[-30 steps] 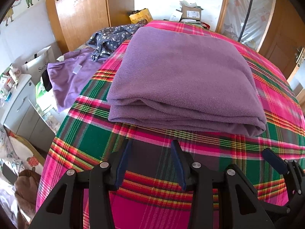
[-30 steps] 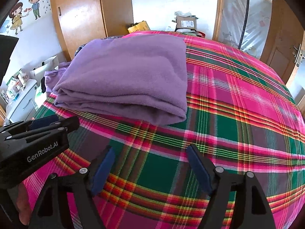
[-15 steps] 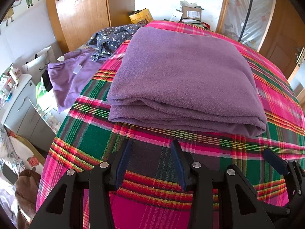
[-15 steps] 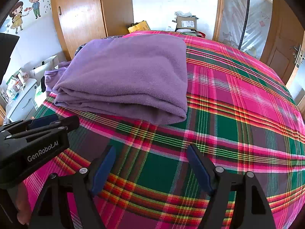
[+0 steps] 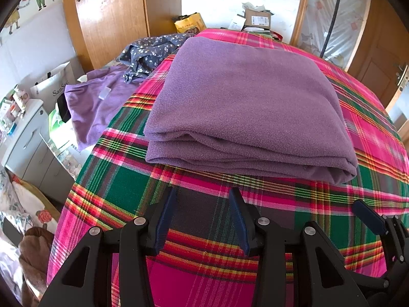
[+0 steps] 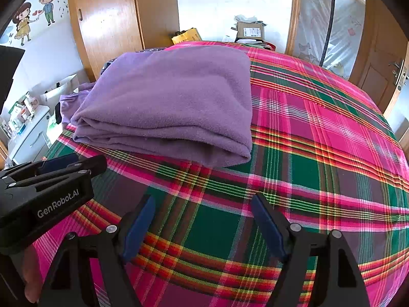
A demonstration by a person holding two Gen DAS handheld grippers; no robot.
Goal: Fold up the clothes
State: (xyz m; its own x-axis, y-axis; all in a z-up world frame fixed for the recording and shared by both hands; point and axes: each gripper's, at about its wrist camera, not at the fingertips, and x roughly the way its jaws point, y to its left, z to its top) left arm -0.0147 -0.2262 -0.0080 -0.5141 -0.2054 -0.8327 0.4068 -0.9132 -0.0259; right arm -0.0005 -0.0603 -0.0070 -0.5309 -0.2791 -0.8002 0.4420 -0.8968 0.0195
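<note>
A purple fleece garment (image 5: 245, 102) lies folded in a thick rectangle on the plaid bedspread (image 5: 122, 179); the right wrist view shows the same fleece (image 6: 173, 102) at its left centre. My left gripper (image 5: 203, 197) hovers just short of the fold's near edge, open, with only bedspread between its blue pads. My right gripper (image 6: 203, 204) is open too, wider, over bare plaid (image 6: 306, 153) to the right of the fleece. The right gripper's tip (image 5: 368, 217) shows at the lower right of the left wrist view. The left gripper's body (image 6: 51, 194) shows at the left of the right wrist view.
A thinner purple garment (image 5: 94, 107) and a blue floral one (image 5: 153, 51) lie loose at the bed's far left edge. Beyond are wooden wardrobe doors (image 5: 107, 18), a white cabinet (image 5: 25, 133), cardboard boxes (image 5: 258, 18) at the head of the bed and a door (image 5: 383, 58).
</note>
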